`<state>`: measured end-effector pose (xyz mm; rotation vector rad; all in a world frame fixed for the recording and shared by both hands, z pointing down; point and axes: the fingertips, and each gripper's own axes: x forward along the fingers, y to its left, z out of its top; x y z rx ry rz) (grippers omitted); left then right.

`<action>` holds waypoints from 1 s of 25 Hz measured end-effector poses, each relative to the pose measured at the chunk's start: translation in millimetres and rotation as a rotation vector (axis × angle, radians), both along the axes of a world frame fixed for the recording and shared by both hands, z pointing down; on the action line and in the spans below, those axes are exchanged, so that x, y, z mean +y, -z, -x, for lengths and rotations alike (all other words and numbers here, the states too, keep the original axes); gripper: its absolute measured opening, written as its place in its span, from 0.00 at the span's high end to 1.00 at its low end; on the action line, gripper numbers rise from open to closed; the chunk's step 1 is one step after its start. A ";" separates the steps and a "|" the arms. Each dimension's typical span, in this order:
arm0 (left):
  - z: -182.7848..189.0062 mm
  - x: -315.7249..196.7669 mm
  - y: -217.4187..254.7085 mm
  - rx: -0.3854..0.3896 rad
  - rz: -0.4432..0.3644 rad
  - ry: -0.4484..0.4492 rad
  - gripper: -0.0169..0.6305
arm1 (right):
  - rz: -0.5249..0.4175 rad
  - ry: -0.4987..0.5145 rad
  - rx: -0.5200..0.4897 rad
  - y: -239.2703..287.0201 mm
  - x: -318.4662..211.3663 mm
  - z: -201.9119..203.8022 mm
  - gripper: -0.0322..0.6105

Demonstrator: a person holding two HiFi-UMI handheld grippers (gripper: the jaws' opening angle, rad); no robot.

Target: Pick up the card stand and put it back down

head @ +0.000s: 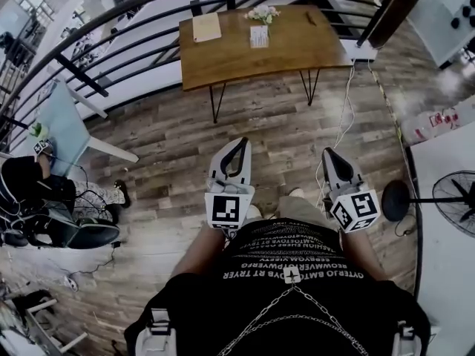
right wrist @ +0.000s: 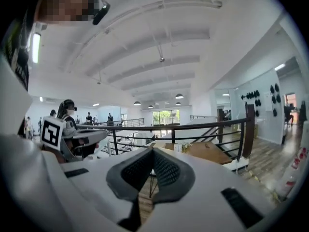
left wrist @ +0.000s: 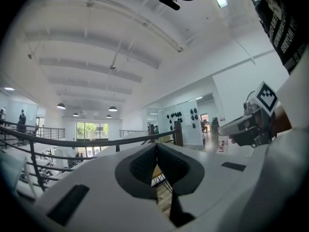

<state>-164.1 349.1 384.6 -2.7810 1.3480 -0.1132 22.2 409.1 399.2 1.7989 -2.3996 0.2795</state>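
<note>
The card stand (head: pixel 259 35) is a small clear upright holder on the wooden table (head: pixel 297 47) far ahead, next to a small bunch of flowers (head: pixel 262 13). In the right gripper view the card stand (right wrist: pixel 178 147) shows small, just beyond the jaw tips. My left gripper (head: pixel 242 142) and right gripper (head: pixel 326 152) are held side by side over the plank floor, well short of the table. Both are shut with nothing between their jaws. The left gripper (left wrist: pixel 156 147) points toward the railing, and the right gripper (right wrist: pixel 153 151) points at the table.
A black railing (head: pixel 133 28) runs behind the table. A tan pad (head: pixel 206 27) lies on the table's left part. A standing fan (head: pixel 456 199) and a white surface (head: pixel 445 162) are at the right, with cables (head: pixel 343 117) on the floor. A seated person (head: pixel 30 191) is at the left.
</note>
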 end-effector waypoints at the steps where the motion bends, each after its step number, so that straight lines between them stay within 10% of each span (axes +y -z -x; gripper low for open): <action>1: 0.4 -2.3 1.0 -0.010 -0.013 0.003 0.93 | 0.002 0.000 -0.036 1.8 -2.5 -1.1 0.95; 25: -57.2 -100.3 -22.7 -0.132 0.046 0.014 0.93 | 0.047 0.170 -0.115 -24.3 -127.2 -15.7 0.95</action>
